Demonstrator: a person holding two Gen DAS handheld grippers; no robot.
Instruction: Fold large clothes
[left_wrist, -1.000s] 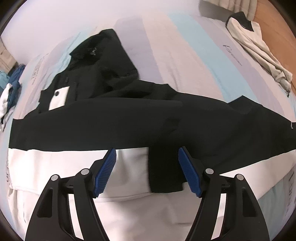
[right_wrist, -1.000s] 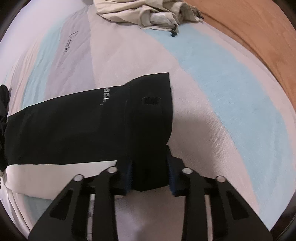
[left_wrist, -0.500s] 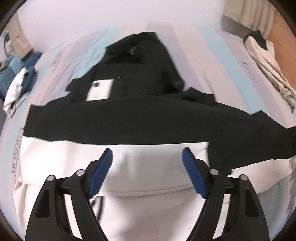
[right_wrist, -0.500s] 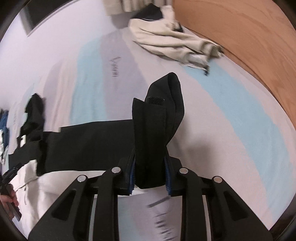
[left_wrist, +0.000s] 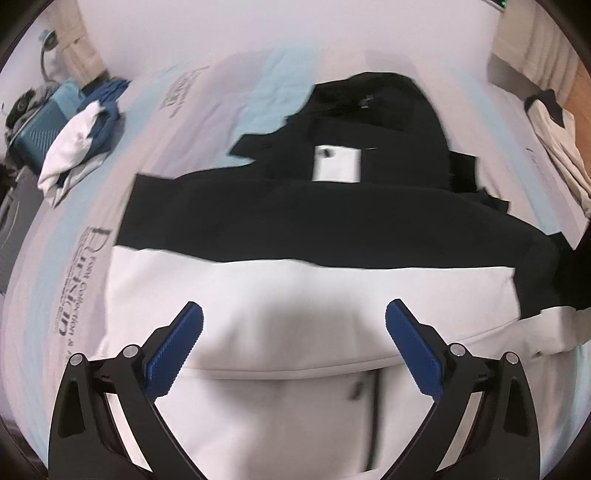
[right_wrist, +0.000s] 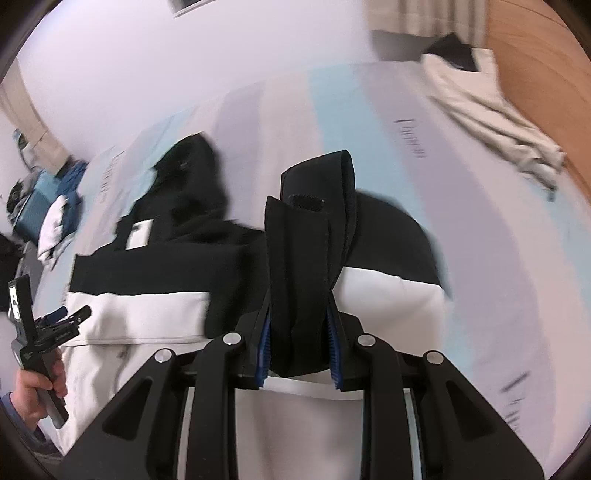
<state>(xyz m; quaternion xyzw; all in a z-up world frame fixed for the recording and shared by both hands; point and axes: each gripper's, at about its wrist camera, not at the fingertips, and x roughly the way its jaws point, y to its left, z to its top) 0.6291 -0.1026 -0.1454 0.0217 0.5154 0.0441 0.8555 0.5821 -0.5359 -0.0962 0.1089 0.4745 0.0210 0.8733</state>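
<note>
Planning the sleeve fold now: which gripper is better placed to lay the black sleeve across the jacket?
Probably the right gripper: it is shut on the black sleeve, lifted over the jacket. The left gripper is open, empty.
</note>
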